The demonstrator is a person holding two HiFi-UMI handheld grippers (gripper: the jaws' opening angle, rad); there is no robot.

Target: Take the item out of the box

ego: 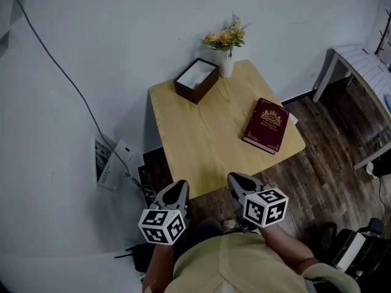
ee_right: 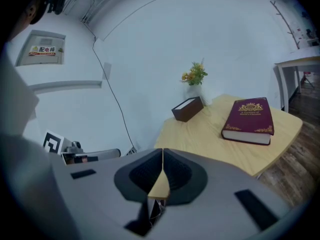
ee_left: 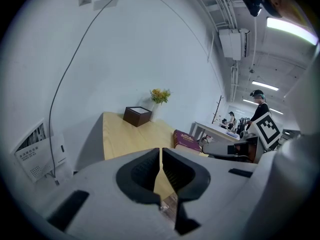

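Note:
A dark brown open box (ego: 195,80) with a white inside stands at the far left corner of the small wooden table (ego: 208,133); it also shows in the left gripper view as the box (ee_left: 137,115) and in the right gripper view as the box (ee_right: 188,108). What lies in it I cannot make out. My left gripper (ego: 178,190) and right gripper (ego: 236,182) hover side by side at the table's near edge, both shut and empty, well short of the box. The jaw tips meet in the left gripper (ee_left: 160,155) and the right gripper (ee_right: 162,156).
A maroon book (ego: 267,125) with gold print lies on the table's right side. A white vase of yellow flowers (ego: 225,44) stands right behind the box by the wall. A cable and wall socket (ego: 107,162) are at the left; a white table (ego: 366,66) stands at the right.

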